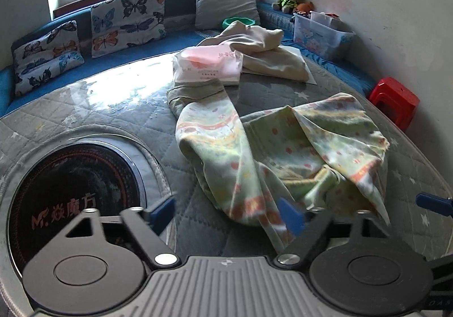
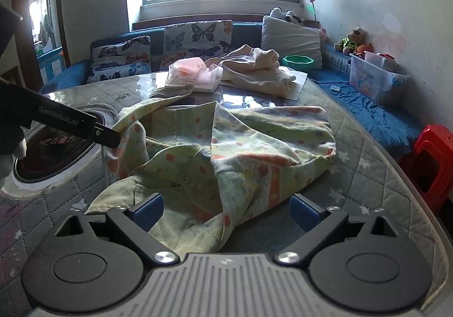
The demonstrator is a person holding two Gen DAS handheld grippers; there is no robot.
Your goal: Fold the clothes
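Observation:
A crumpled pale green garment (image 1: 254, 141) (image 2: 226, 147) with orange dots and stripes lies on the grey quilted table (image 1: 113, 118) (image 2: 368, 175). My left gripper (image 1: 226, 215) is open at the garment's near left edge, and a fold of cloth hangs against its right blue pad (image 1: 291, 217). The right wrist view shows that gripper's dark finger (image 2: 109, 137) touching the cloth's left edge. My right gripper (image 2: 226, 210) is open low over the table, with the garment's near fold lying between its blue pads (image 2: 148, 210). One of its blue fingertips (image 1: 433, 203) shows in the left wrist view.
A round black hob (image 1: 70, 189) (image 2: 53, 152) is set into the table at the left. Behind the garment lie a pink-white packet (image 1: 206, 65) (image 2: 195, 73) and a beige garment (image 1: 269, 48) (image 2: 254, 67). A red stool (image 1: 393, 101) (image 2: 430, 158) and plastic box (image 1: 320, 33) (image 2: 373, 79) stand on the right.

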